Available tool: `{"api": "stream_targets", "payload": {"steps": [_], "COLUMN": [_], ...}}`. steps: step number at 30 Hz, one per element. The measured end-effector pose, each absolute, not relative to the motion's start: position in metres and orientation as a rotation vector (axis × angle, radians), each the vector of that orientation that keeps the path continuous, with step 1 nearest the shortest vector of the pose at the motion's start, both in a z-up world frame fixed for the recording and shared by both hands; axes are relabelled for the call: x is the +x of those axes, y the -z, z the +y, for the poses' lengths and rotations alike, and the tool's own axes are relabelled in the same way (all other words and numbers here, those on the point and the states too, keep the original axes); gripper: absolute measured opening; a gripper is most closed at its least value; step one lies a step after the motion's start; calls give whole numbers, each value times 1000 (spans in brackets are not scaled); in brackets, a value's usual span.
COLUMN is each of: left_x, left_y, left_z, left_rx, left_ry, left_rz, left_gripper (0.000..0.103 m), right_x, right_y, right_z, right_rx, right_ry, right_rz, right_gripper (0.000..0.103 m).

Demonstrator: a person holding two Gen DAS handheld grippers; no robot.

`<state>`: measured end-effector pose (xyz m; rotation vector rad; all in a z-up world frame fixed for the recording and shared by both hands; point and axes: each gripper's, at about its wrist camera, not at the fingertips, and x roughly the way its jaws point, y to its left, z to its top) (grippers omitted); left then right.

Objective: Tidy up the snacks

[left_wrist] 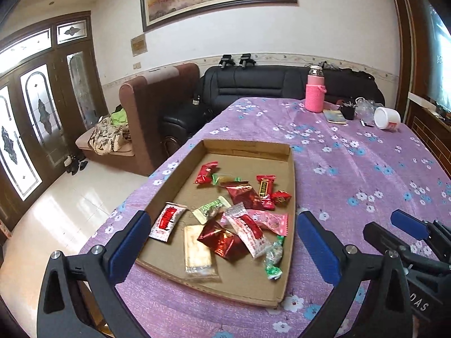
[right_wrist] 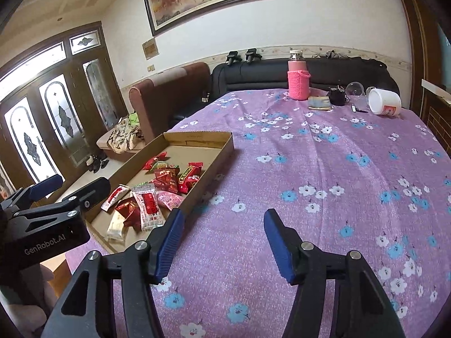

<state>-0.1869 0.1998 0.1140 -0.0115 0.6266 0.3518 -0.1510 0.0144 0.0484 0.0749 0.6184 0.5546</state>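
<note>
Snacks (left_wrist: 239, 219), small crinkly foil and plastic sachets, lie heaped inside the shallow brown cardboard tray (left_wrist: 248, 146); light, slippery, crushable, so pinch a crimped end. Your left gripper (left_wrist: 222, 242) gapes above the tray; your right gripper (right_wrist: 224, 242) stands apart, empty, beside it.

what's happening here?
A person holds a gripper in each hand over a table with a purple floral cloth. Wrapped snacks lie loose in a shallow cardboard tray. The left gripper hangs open over the tray; the right gripper is open above bare cloth beside it. Neither holds anything.
</note>
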Motion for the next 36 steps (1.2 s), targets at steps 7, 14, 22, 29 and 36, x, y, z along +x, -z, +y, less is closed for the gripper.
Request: {"api": "stream_targets", "payload": {"steps": [7,14,22,29,36], "left_x": [-190,-190,-196,-223,-234], "left_y": [-116,-116,-121,-140,-131], "left_z": [198,198,195,190,191], "left_rx": [-17,-17,-23,-34,-42], "left_ry": [-347,-347,-347,-439,-510], "left_rz": [628,627,596,450,430], "left_gripper": [103,103,103,103,103], "right_x": [-155,-159,-164,-169,-178], "right_y": [-46,-43,-41,-40,-37], "right_z": [20,27,31,33,43], "right_rx": [57,31,14,4,-35], "right_ry": [-563,-566,-569,-578,-600], "right_rz": [622,625,624,619,612], "right_gripper": [64,65,65,65,65]}}
